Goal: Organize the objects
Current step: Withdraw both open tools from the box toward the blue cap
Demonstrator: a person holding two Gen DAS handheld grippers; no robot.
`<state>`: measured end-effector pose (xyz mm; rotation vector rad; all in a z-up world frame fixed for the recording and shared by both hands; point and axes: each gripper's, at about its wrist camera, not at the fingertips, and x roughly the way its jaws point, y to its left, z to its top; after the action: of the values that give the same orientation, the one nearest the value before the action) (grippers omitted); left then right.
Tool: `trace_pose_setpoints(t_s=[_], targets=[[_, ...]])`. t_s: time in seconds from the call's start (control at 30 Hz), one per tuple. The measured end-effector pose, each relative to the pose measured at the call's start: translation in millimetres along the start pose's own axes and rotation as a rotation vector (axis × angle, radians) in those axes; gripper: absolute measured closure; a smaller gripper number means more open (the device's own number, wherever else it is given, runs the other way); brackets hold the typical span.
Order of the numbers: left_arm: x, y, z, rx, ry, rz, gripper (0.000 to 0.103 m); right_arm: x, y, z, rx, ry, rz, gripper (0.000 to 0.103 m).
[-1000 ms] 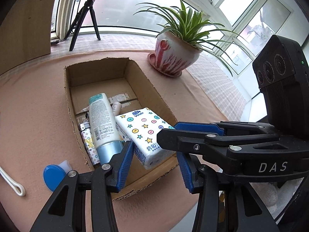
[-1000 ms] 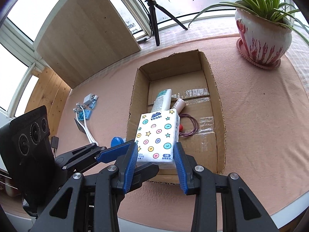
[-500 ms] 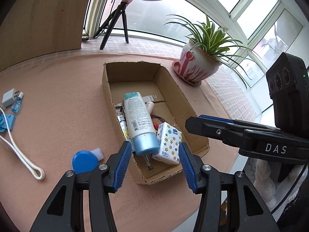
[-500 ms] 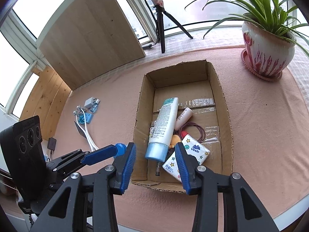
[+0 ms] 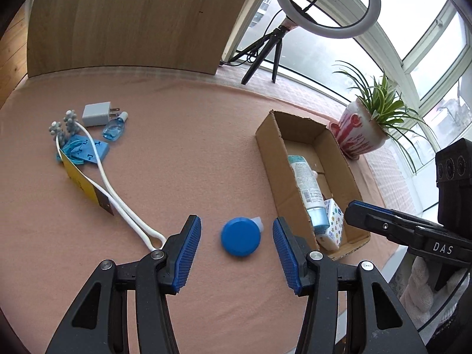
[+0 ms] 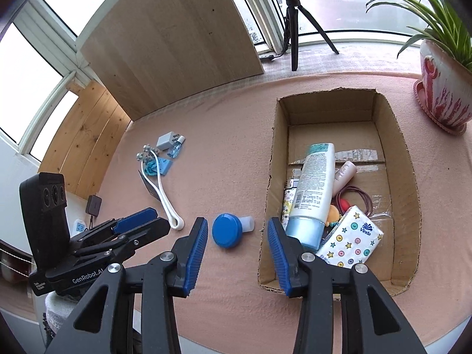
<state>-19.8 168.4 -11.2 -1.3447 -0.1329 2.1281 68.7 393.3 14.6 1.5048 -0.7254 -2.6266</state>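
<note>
Blue pads of the left gripper (image 5: 237, 249) are spread wide and nothing is held between them. Directly ahead of this gripper, framed between its two fingers in the left wrist view, the blue-capped small bottle (image 5: 241, 236) is lying on its side on the pink table cloth (image 5: 183, 153), just beside the left wall of the cardboard box (image 5: 267, 147). The round cap is turned toward the gripper and the pale translucent body points away from it and toward the box, so the long axis is seen to run roughly along the line of approach, with a slant to the box side.

The right gripper (image 6: 236, 249) is also held wide and empty. In its view the bottle (image 6: 226, 234) sits near the left finger, off the middle of the gap, and the near corner of the box (image 6: 267, 200) lies behind the right finger. The left gripper is judged to be the better placed: it is centred on the bottle, while the right one would first have to be shifted away from the box.

Inside the box, a lotion tube (image 6: 314, 188) and a Vinda tissue pack (image 6: 351, 240) are already placed. Farther from the box than the bottle, a white cable (image 5: 118, 197), a white charger plug (image 5: 96, 114) and a small blue dropper bottle (image 5: 113, 129) are left on the cloth.
</note>
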Motion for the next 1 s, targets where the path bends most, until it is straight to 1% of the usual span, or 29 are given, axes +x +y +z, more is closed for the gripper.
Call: trace_pose_setpoints(t_s=[0.07, 0.17, 0.27, 0.4, 0.53, 0.67, 0.77, 0.8, 0.83, 0.9, 1.0], targets=[[-4, 22, 7, -0.043, -0.009, 0.048, 0.048, 8, 10, 0, -0.010, 0.012, 0.011, 0.064], [-14, 58, 16, -0.118, -0.036, 0.067, 0.048, 19, 29, 1, -0.045, 0.022, 0.026, 0.064], [-23, 90, 19, -0.160, -0.054, 0.104, 0.048, 32, 52, 4, -0.095, 0.036, 0.040, 0.064], [-30, 129, 12, -0.211, -0.050, 0.146, 0.048, 54, 83, 10, -0.165, 0.062, 0.049, 0.064], [-39, 161, -2, -0.249, -0.041, 0.167, 0.048, 81, 116, 16, -0.255, 0.099, 0.058, 0.064], [-45, 181, -18, -0.280, -0.035, 0.170, 0.048, 114, 147, 22, -0.337, 0.144, 0.041, 0.064], [-48, 191, -29, -0.300, -0.030, 0.163, 0.048, 138, 169, 25, -0.409, 0.164, 0.009, 0.065], [-50, 195, -32, -0.305, -0.028, 0.160, 0.048, 146, 176, 25, -0.437, 0.169, -0.003, 0.066], [-52, 198, -35, -0.312, -0.028, 0.157, 0.048, 153, 183, 25, -0.463, 0.174, -0.017, 0.071], [-56, 205, -41, -0.326, -0.028, 0.148, 0.048, 167, 193, 27, -0.503, 0.184, -0.044, 0.076], [-61, 212, -46, -0.337, -0.034, 0.142, 0.048, 185, 202, 31, -0.533, 0.200, -0.076, 0.077]])
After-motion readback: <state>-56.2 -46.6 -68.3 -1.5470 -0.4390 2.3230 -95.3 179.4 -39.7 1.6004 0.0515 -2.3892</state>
